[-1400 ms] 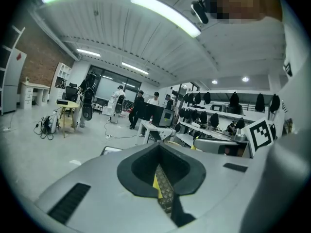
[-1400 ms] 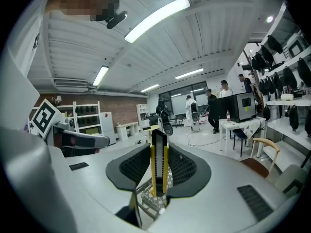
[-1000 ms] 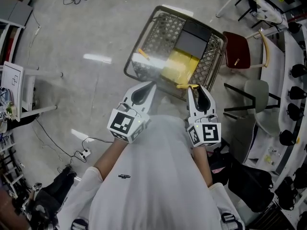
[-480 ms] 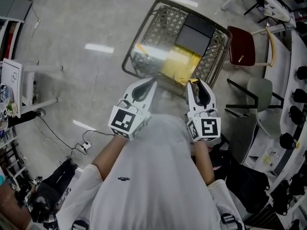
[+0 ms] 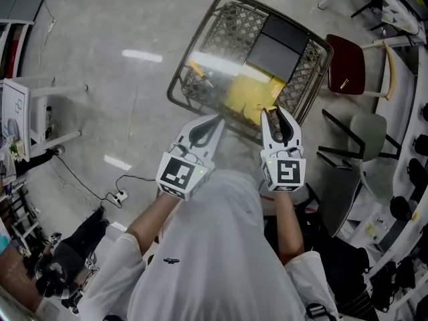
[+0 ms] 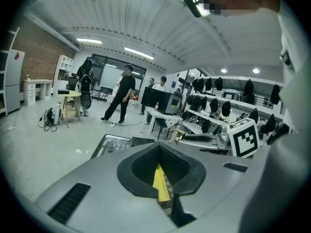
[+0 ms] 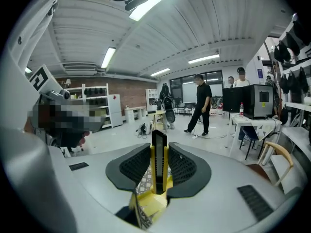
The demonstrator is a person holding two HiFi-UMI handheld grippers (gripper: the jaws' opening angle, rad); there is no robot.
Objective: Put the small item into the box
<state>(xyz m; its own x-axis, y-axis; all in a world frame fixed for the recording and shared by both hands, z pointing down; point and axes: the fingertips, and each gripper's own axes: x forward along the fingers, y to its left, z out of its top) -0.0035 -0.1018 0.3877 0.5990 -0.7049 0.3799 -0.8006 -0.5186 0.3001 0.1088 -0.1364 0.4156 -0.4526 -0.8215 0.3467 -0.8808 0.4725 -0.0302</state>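
Observation:
A wire basket [image 5: 175,89] stands on the floor, holding a yellow box [image 5: 246,93] and a dark grey flat box [image 5: 277,45]. My right gripper [image 5: 279,112] hovers over the basket's near rim. It is shut on a slim yellow-and-black item [image 7: 159,166] that stands upright between the jaws; its yellow tip [image 5: 267,110] pokes out in the head view. My left gripper [image 5: 215,120] is beside it at the near rim, with its jaws together and nothing in them. In the left gripper view the left gripper [image 6: 163,198] shows only a yellow strip of the box through the gap.
A dark red chair [image 5: 346,65] and a grey chair [image 5: 366,129] stand right of the basket. White table legs [image 5: 47,89] and a cable with a plug strip [image 5: 117,196] lie at the left. Several people stand far off in both gripper views.
Both grippers have edged forward, from the basket's near rim to a little over it. The right gripper's hold on the yellow-and-black item is unchanged.

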